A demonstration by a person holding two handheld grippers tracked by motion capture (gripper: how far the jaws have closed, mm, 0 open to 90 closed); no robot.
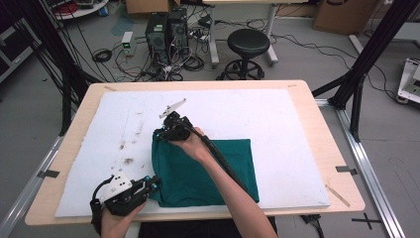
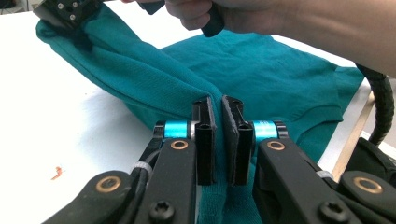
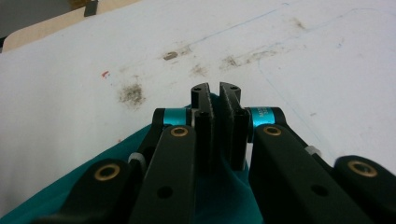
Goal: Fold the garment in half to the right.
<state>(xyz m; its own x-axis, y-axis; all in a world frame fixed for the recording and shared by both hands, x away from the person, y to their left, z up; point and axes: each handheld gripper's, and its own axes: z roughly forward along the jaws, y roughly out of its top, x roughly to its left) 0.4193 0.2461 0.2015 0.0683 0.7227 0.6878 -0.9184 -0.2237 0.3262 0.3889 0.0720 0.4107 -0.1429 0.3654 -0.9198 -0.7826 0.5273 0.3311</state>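
Where both tongs pinch, the teal cloth (image 1: 208, 171) hides.

White mat (image 1: 277, 119) bare beyond, left and right of teal cloth (image 1: 198, 173): free passage. Right forearm (image 1: 233, 191) lies diagonally over cloth, blocking crossing. Cloth's left edge lifted, pinched at both ends.

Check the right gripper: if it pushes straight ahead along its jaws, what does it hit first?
Probably nothing solid. The right gripper, shut on the teal fabric garment, points across the stained white foam mat, which looks bare ahead. Its downward tilt is unclear, so it might graze the mat.
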